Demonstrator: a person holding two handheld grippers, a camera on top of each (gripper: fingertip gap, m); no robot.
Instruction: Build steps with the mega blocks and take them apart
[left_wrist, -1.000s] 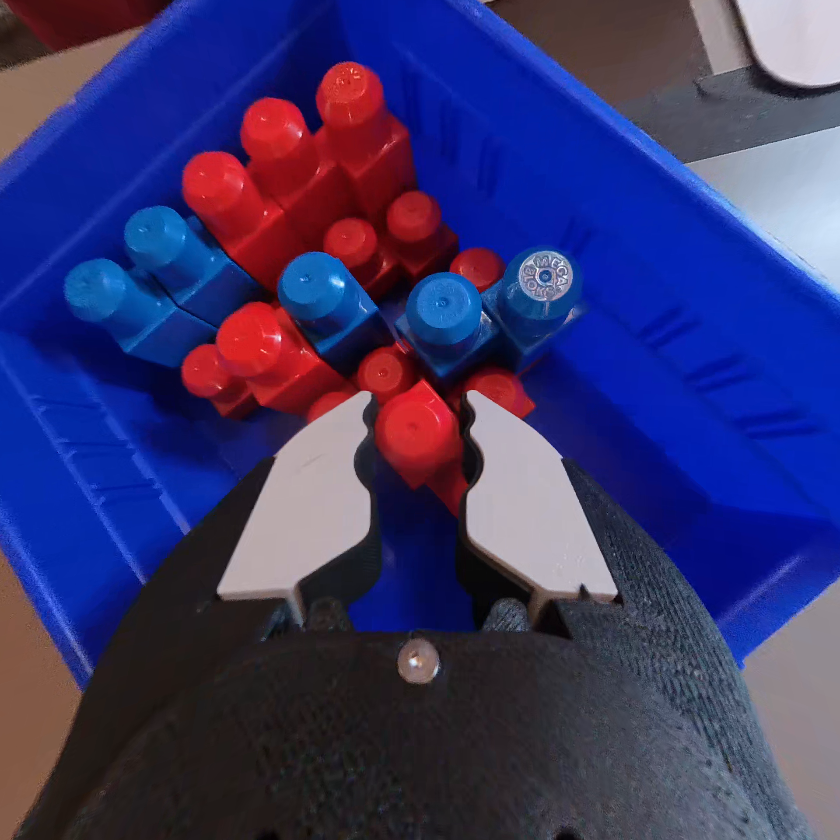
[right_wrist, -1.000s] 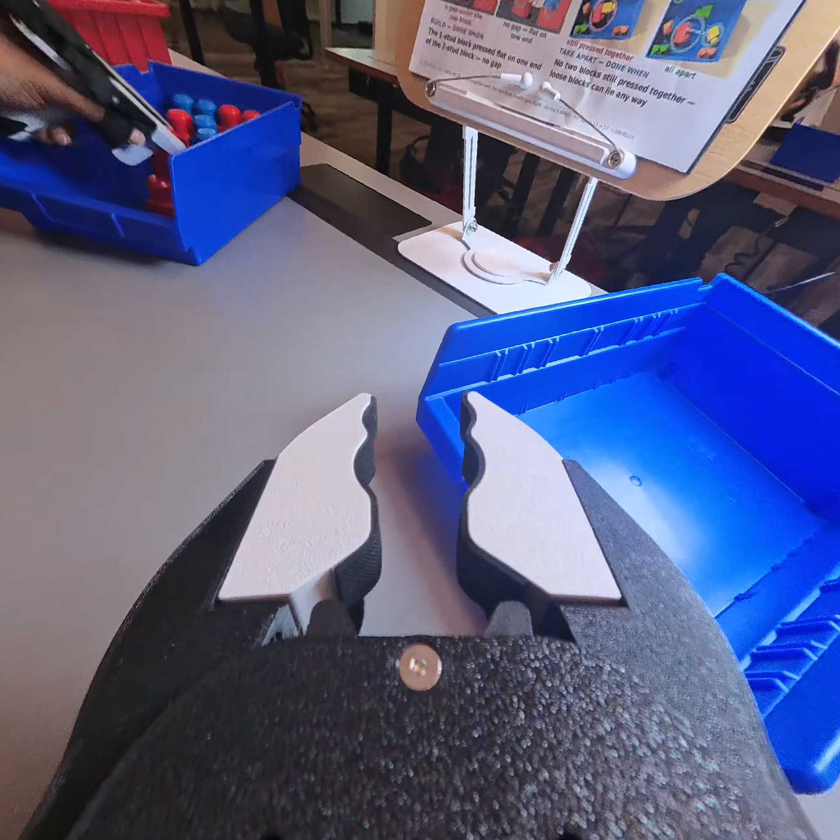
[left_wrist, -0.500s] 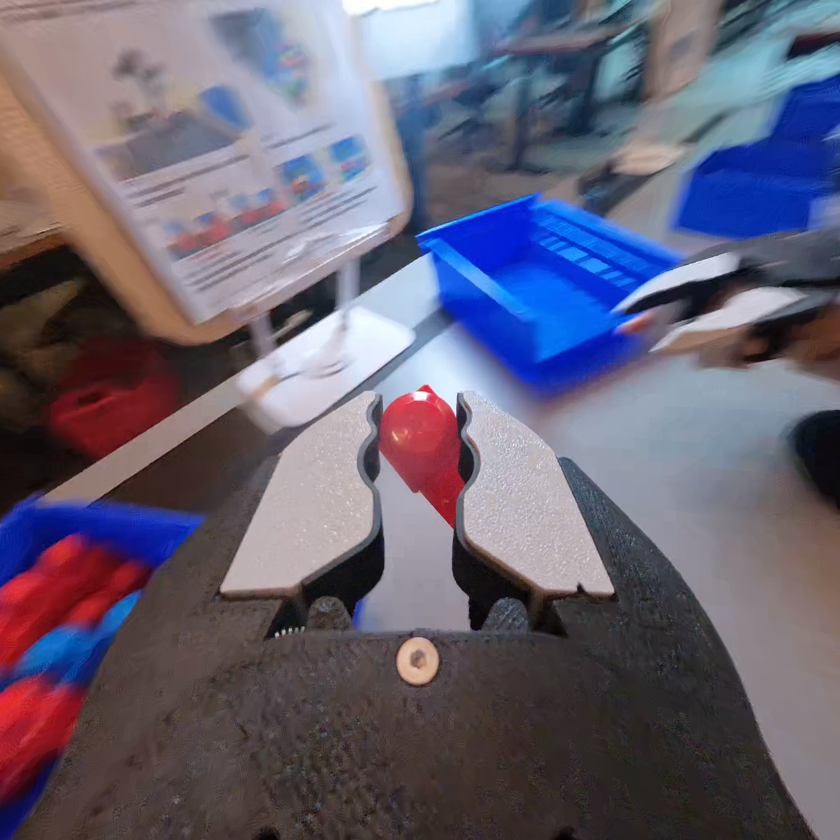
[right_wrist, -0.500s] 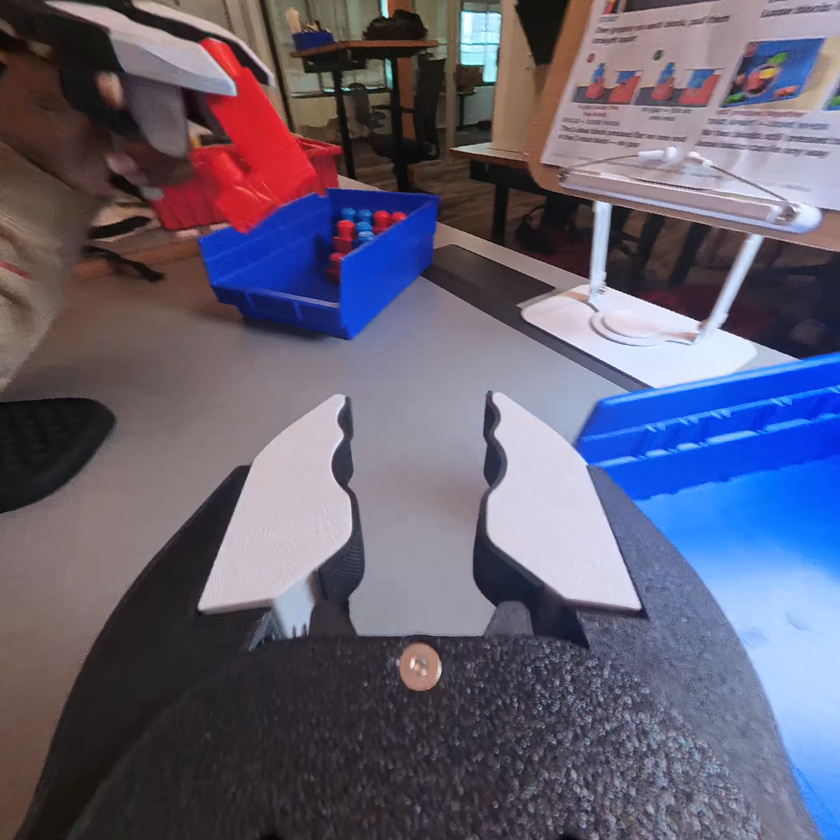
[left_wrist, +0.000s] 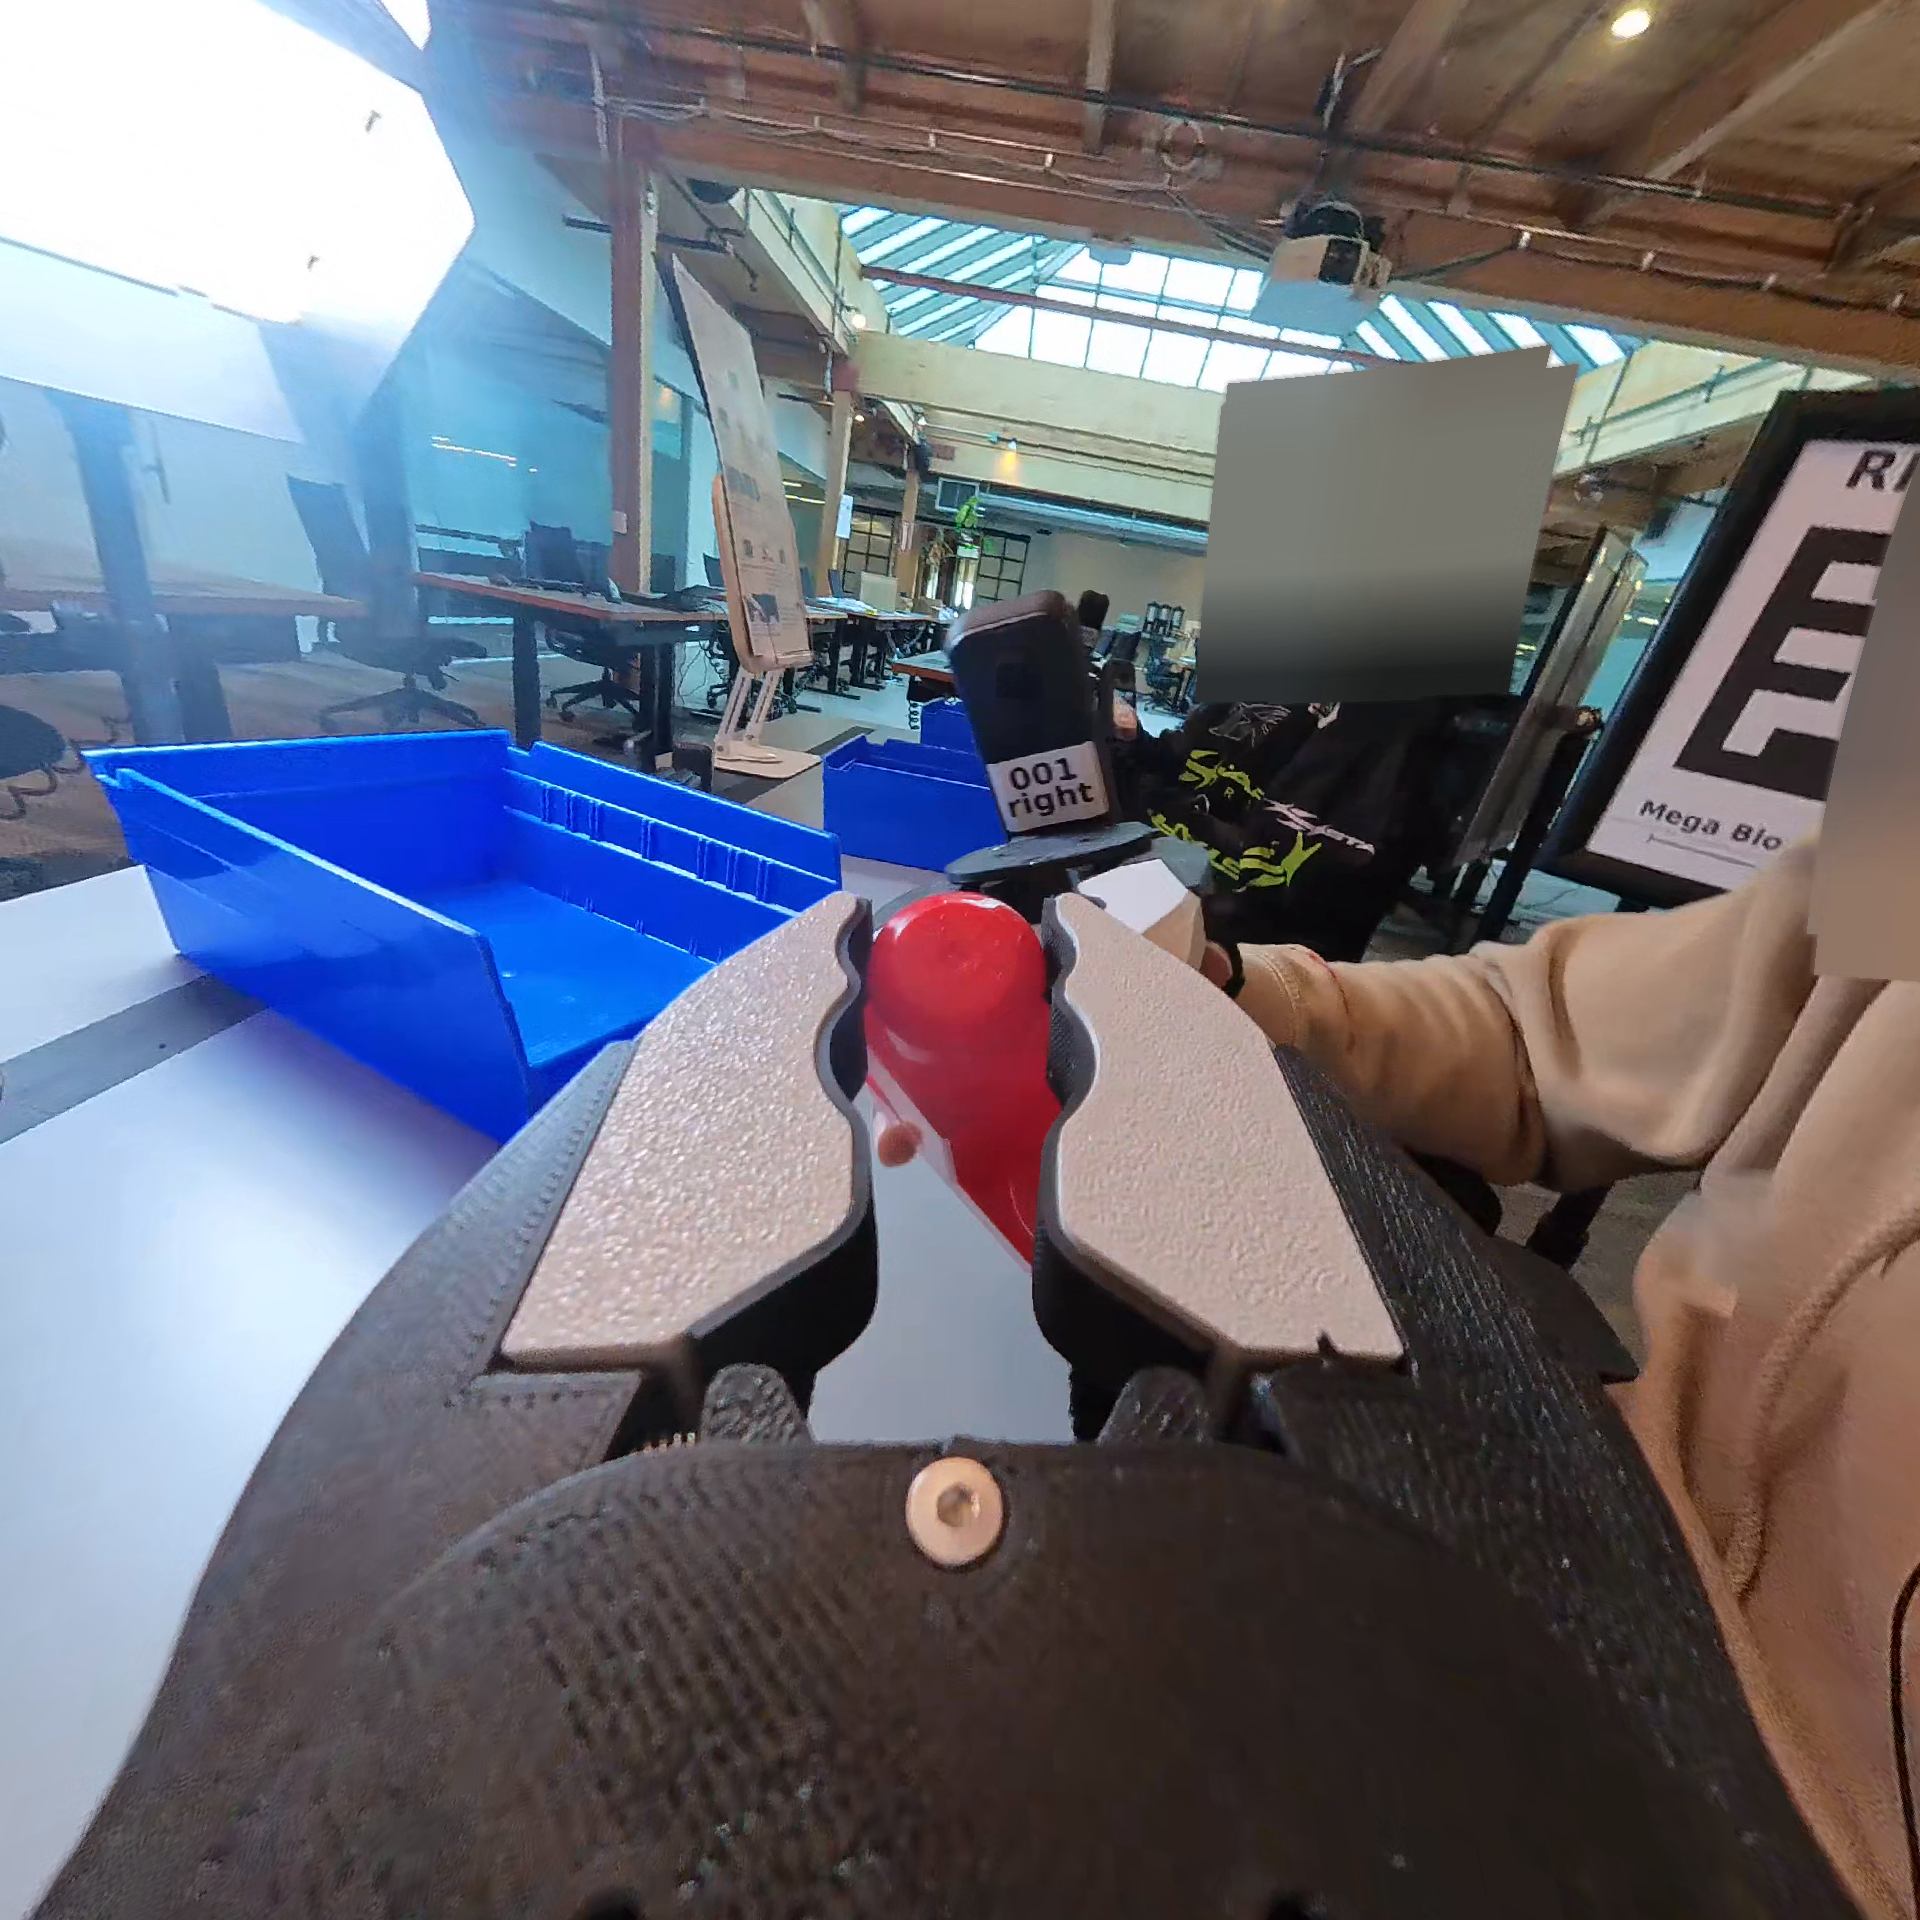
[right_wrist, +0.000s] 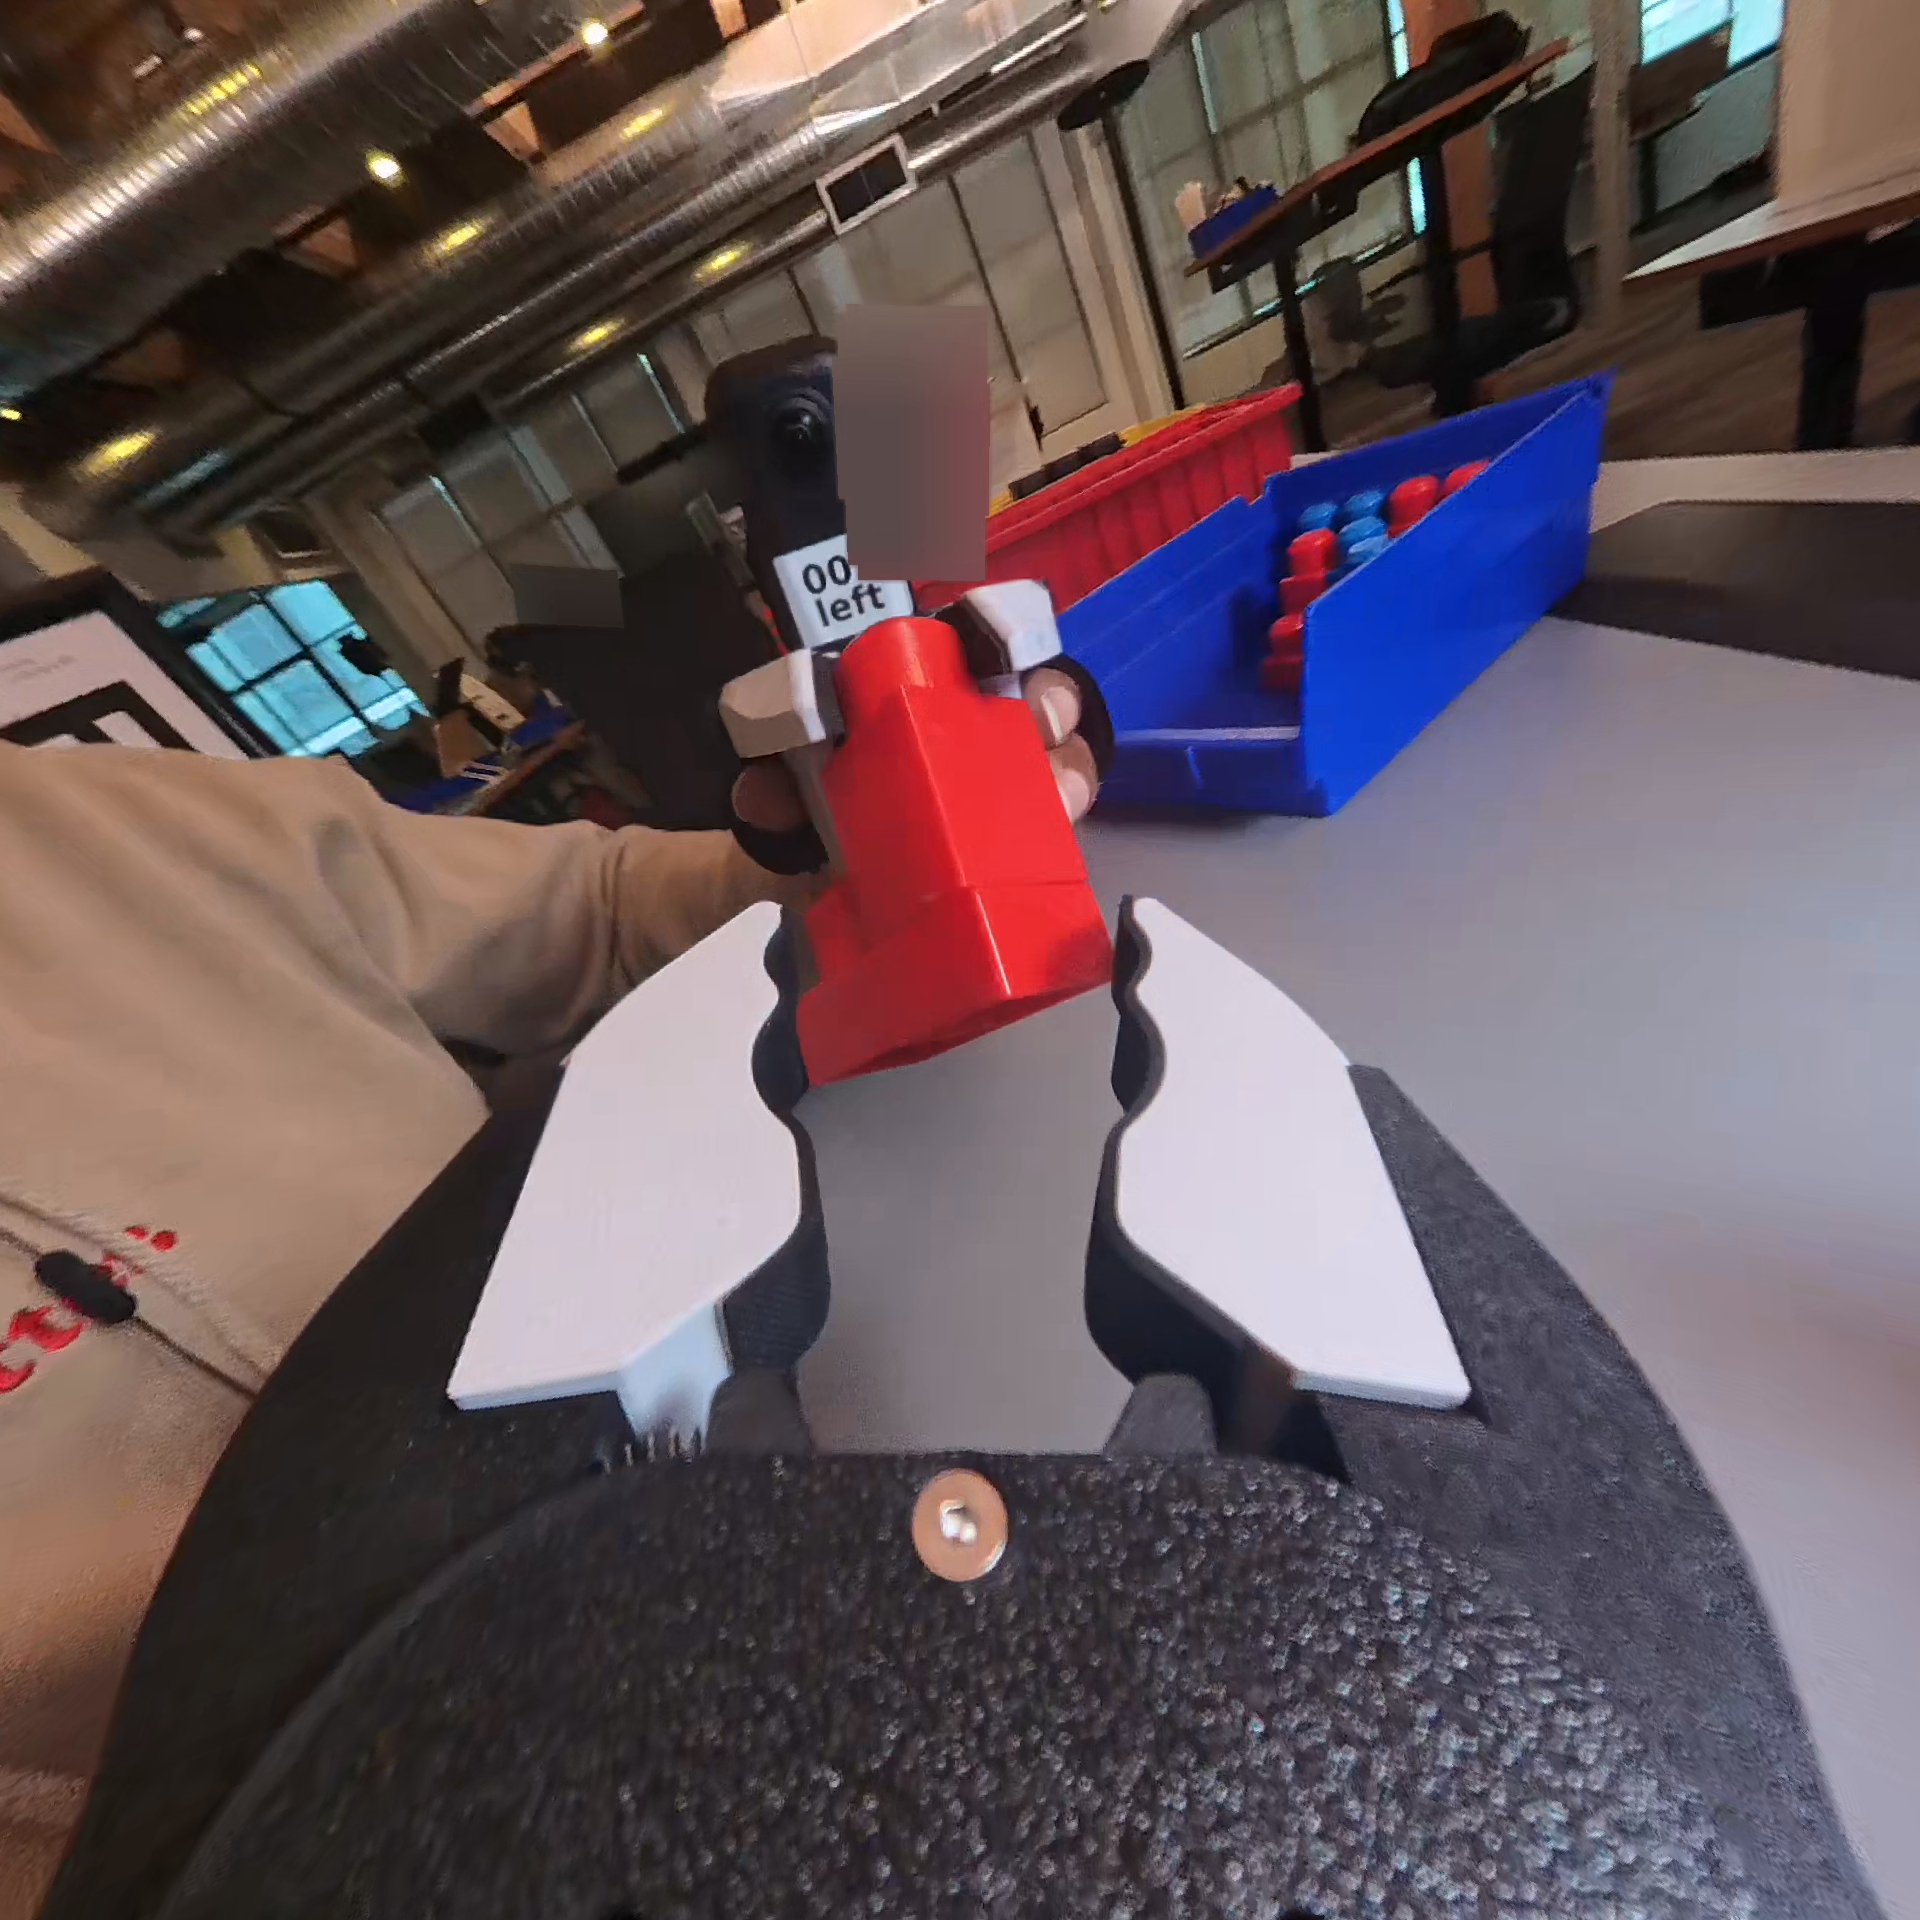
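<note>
Left wrist view: left gripper (left_wrist: 954, 935) clamped on the stud of a red block (left_wrist: 961, 1049), held in the air above the grey table (left_wrist: 187, 1247). Rounded stud end points away from the camera toward the right gripper's camera mast; block body runs back and down between the fingers, long axis roughly along them. An empty blue bin (left_wrist: 436, 914) sits on the table to the left, open front facing the camera. A beige sleeve (left_wrist: 1475, 1049) reaches in from the right. A second blue bin (left_wrist: 904, 800) stands farther back.

Right wrist view: right gripper (right_wrist: 951, 935) has its jaws spread wide, nothing between them; the block's lower end sits just beyond and between the fingertips, contact not clear. Red block (right_wrist: 945, 831) is tilted, stud end up and away, square hollow base toward the camera and down. The left gripper (right_wrist: 894, 675) pinches the stud from both sides. Behind, to the right, a blue bin (right_wrist: 1455, 665) holds red and blue blocks (right_wrist: 1340, 561); a red bin (right_wrist: 1143, 499) behind it.
</note>
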